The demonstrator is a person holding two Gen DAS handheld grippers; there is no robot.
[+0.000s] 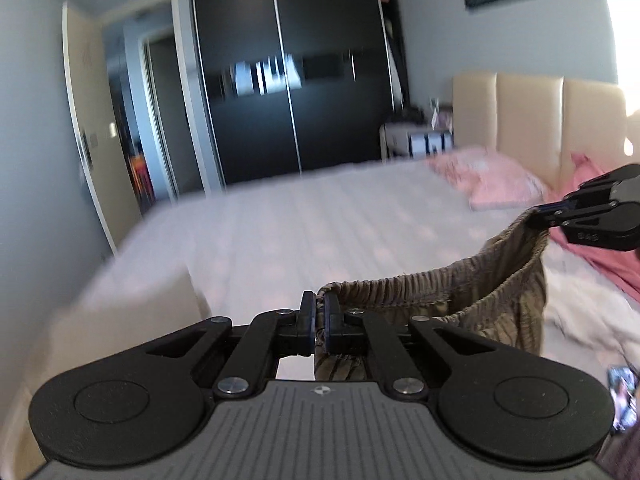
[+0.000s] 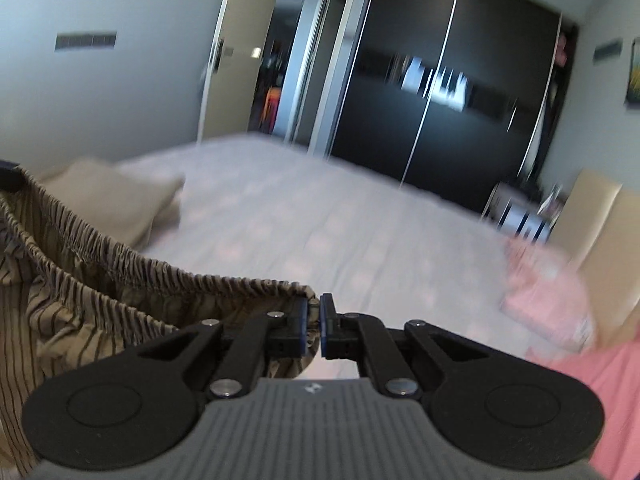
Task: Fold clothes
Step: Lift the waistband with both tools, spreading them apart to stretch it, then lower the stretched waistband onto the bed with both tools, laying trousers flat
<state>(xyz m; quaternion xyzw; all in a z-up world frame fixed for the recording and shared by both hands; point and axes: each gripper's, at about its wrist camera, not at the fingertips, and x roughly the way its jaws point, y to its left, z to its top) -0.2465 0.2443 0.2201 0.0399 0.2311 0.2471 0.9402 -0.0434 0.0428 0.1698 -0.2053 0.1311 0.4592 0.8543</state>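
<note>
- Garment status: striped brown trousers (image 1: pixel 500 300) hang in the air above the bed (image 1: pixel 300 232), stretched by the elastic waistband (image 2: pixel 168 276) between your two tools.
- Left tool (image 1: pixel 319 312): jaws closed on one end of the waistband; fabric bunches between the pads and spills below them.
- Right tool (image 2: pixel 314 312): jaws closed on the opposite end; only a thin edge of cloth sits between the pads, so this looks like the weaker hold.
- Risk 1: the right corner slips out if you pull the band tauter, since the elastic gathers resist and the bite is shallow.
- Risk 2: both views are smeared with motion blur; a fast swing could flick the legs into a twist, and you would lay them down crooked.
- Risk 3: the waistband gapes open as a loop, so front and back layers may land offset and crease.
- Risk 4: pink cloth (image 2: pixel 600 392) and a beige folded piece (image 2: pixel 120 200) lie on the bed near your drop zone; landing on either spoils a flat fold.
</note>
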